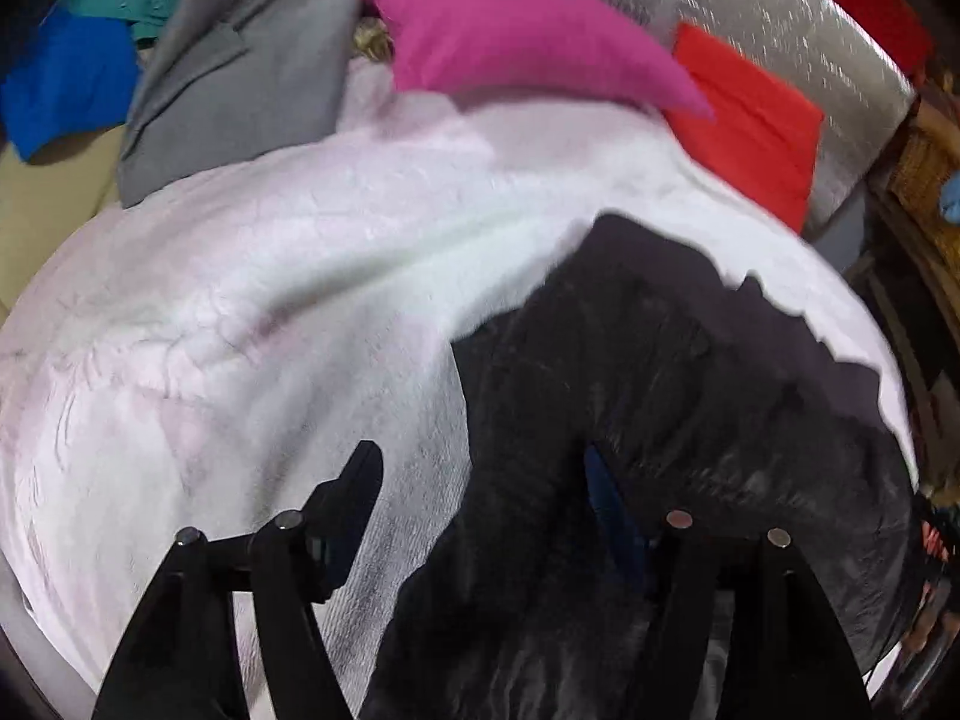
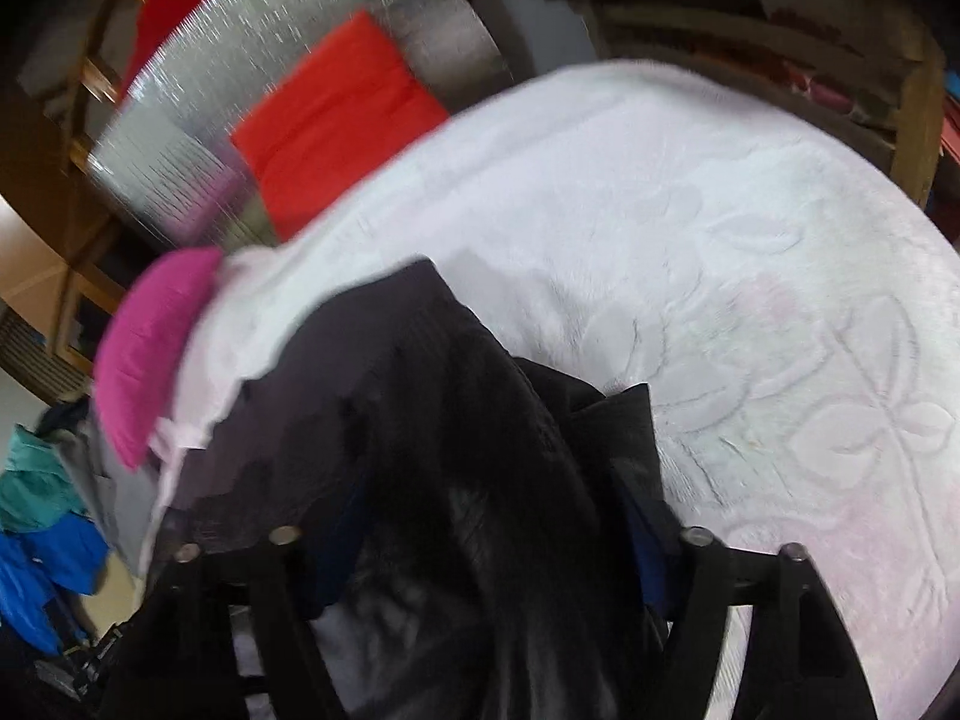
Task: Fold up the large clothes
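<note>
- A black garment (image 1: 660, 372) lies on a white bedspread (image 1: 240, 300), draped between the parted fingers of the left gripper (image 1: 486, 480).
- The right gripper (image 2: 480, 468) is buried in the same cloth; its grip cannot be told.
- Only the left view shows a grey jacket (image 1: 240, 78) in full.

One large black garment of thin, faintly ribbed fabric (image 1: 690, 396) (image 2: 432, 420). Crumpled and bunched, unfolded, one ragged edge showing. Lies draped on a white embossed bedcover (image 1: 270, 300) (image 2: 750, 300), near side.
</note>
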### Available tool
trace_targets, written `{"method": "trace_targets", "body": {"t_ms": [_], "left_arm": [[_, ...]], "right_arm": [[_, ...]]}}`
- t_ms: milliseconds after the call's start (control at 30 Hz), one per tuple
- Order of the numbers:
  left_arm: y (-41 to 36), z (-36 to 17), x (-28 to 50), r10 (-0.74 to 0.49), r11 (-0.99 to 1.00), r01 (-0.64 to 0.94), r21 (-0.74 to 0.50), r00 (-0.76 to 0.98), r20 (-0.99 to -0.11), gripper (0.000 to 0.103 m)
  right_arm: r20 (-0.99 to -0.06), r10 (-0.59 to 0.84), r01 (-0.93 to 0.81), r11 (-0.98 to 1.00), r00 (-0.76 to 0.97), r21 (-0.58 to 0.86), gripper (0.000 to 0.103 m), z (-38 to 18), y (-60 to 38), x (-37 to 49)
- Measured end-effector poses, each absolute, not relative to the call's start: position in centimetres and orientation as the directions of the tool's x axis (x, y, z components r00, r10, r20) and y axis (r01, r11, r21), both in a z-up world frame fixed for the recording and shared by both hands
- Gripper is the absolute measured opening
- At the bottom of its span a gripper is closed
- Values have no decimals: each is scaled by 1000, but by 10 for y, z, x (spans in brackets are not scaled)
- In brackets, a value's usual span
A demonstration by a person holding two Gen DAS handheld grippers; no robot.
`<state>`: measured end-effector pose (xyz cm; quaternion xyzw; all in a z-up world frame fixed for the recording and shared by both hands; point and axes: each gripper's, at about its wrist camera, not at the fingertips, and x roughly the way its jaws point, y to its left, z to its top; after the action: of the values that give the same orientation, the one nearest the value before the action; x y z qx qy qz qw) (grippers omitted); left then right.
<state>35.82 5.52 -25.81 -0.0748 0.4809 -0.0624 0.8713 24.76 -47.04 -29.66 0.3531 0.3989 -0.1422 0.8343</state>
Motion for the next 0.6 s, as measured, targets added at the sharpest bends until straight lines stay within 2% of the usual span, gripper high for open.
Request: {"method": "trace_targets", "body": {"t_ms": [33,67,100,233,333,400,467,500,533,600], "left_arm": [[52,-261,359,-172,983,44,-176,531,-830,60],[50,-262,360,-170,985,55,-167,532,-830,56],[50,-262,360,-166,985,57,-161,533,-829,56],[39,-268,365,-74,997,44,-60,537,-840,59],[28,-273,365,-24,999,43,-2,532,-847,59],[20,-265,362,26,997,49,64,561,-828,59],[11,-251,350,66,988,64,138,635,-769,59],[6,-242,341,77,982,75,173,678,-731,59],[0,-231,329,87,974,84,213,727,-682,59],[-7,-217,311,94,964,83,254,785,-612,59]], "right_arm": [[-783,52,522,718,619,460,36,-301,-471,253],[-791,60,523,720,608,457,35,-302,-470,254],[-785,55,524,716,617,462,32,-300,-471,252],[-737,1,501,732,676,461,32,-284,-472,241],[-802,74,531,713,592,458,33,-311,-475,245],[-786,64,528,707,616,471,33,-300,-476,237],[-761,65,522,690,645,501,46,-291,-477,227],[-750,61,524,678,659,516,64,-286,-478,220],[-739,48,529,667,672,525,69,-281,-479,211],[-690,2,509,673,724,537,69,-266,-477,191]]}}
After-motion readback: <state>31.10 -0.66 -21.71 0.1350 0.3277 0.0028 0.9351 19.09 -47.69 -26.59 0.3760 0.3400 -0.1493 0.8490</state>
